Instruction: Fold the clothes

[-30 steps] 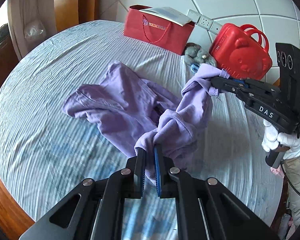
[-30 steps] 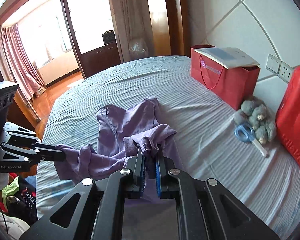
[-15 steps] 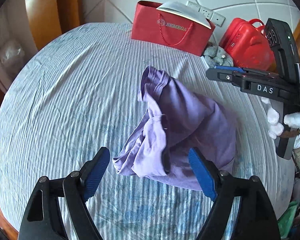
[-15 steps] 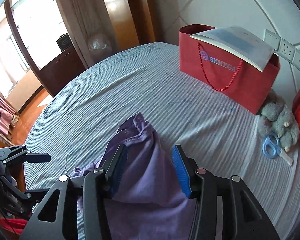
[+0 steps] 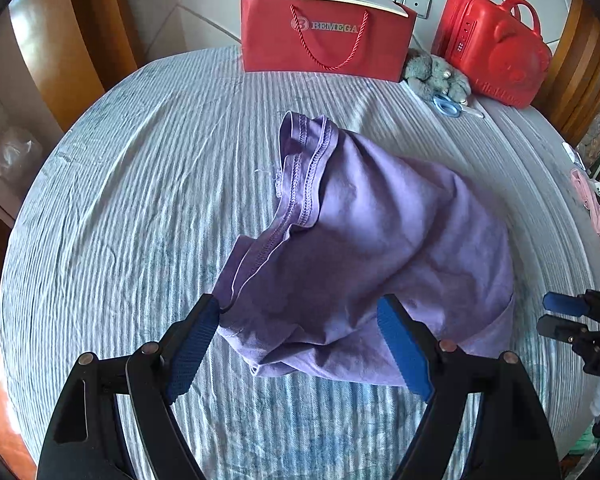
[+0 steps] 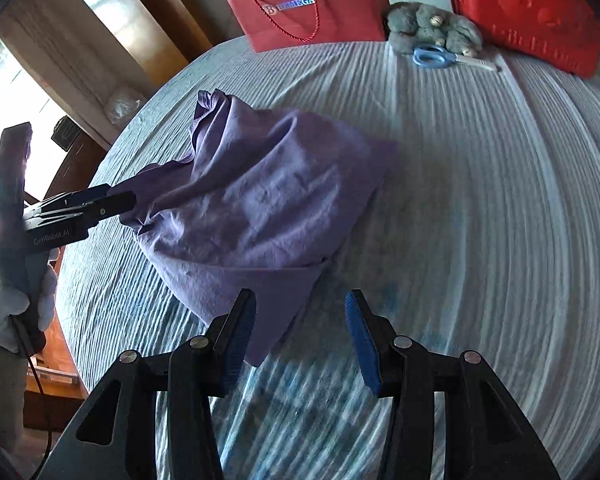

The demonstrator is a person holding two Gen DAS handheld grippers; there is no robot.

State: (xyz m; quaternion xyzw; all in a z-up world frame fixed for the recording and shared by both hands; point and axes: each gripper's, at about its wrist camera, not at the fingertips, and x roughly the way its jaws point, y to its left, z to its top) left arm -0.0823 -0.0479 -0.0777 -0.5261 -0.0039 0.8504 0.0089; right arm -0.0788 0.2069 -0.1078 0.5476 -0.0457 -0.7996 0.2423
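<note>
A purple garment (image 5: 364, 248) lies in a loose folded heap on the striped blue bedsheet (image 5: 140, 208). It also shows in the right wrist view (image 6: 256, 200). My left gripper (image 5: 300, 344) is open, its jaws spread on either side of the near edge of the heap, holding nothing. My right gripper (image 6: 300, 332) is open and empty just in front of the heap's near corner. The right gripper shows at the right edge of the left wrist view (image 5: 580, 320). The left gripper shows at the left of the right wrist view (image 6: 100, 206), at the cloth's edge.
At the bed's far edge stand a red paper bag (image 5: 324, 36) with a book on top, a grey plush toy (image 5: 436, 76), blue scissors (image 5: 450, 106) and a red case (image 5: 496, 48). A pink cloth (image 5: 596, 216) lies off the bed's right side.
Both grippers held the garment lifted a second ago. They opened and let it go; it now lies in a folded heap and both grippers have drawn back toward the near side.
</note>
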